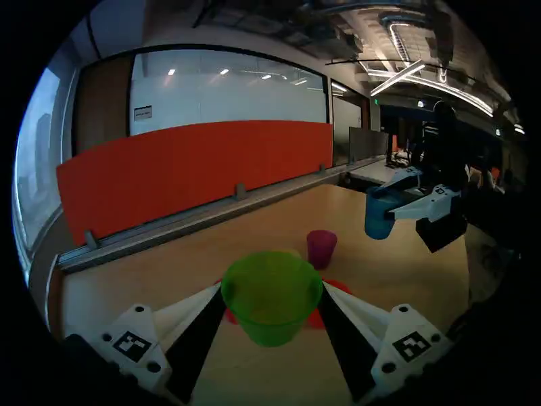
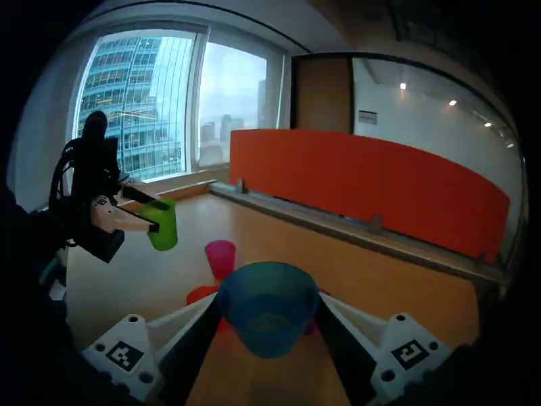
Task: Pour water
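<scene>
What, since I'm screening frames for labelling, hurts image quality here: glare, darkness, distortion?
Left gripper view: the green cup is sharp, the right side falls dark, and fisheye bows the orange partition. Right gripper view: the bright window backlights the left gripper into a near silhouette; the blue cup is sharp.

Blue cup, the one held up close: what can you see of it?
The blue cup is a translucent, plastic-looking tumbler, wider at its open rim than at its base. It is held upright above the wooden table, clamped by the right gripper, both fingers pressing its sides. Whether it holds water is unclear.
</scene>
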`<state>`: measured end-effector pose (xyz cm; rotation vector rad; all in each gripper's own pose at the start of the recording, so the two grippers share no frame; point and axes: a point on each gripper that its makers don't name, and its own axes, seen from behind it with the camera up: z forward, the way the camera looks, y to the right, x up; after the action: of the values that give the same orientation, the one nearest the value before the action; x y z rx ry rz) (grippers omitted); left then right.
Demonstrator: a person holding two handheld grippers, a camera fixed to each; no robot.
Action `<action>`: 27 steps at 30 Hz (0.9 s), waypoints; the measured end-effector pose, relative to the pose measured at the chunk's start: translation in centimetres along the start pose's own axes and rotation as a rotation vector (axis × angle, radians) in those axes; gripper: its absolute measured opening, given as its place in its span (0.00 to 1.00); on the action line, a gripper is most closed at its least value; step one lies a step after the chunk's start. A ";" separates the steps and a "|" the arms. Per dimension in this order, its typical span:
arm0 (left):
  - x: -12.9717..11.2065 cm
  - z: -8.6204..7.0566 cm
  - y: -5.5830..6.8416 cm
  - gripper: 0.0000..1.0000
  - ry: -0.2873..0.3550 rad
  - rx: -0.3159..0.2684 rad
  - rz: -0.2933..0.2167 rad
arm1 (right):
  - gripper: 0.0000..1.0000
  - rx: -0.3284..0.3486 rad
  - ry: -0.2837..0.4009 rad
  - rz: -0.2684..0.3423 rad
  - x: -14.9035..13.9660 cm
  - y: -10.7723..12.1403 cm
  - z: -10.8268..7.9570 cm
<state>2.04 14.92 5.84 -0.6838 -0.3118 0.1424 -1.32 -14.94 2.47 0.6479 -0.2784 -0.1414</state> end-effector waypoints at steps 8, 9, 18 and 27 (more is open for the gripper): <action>2.5 -0.4 0.3 0.88 0.081 0.007 -0.006 | 0.92 -0.009 0.057 -0.003 1.9 -0.1 -0.4; 2.8 -0.4 0.3 0.88 0.090 0.009 -0.007 | 0.92 -0.011 0.064 -0.005 2.1 -0.1 -0.5; 5.0 -1.0 1.1 0.88 0.173 0.010 -0.022 | 0.92 -0.021 0.121 -0.003 3.7 -0.2 -0.6; 7.1 -1.7 1.5 0.88 0.249 0.014 -0.029 | 0.92 -0.027 0.170 -0.017 5.2 -0.6 -0.4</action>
<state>9.30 16.68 5.31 -0.6745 -0.0816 0.0312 3.71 -16.30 2.84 0.6315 -0.1074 -0.1051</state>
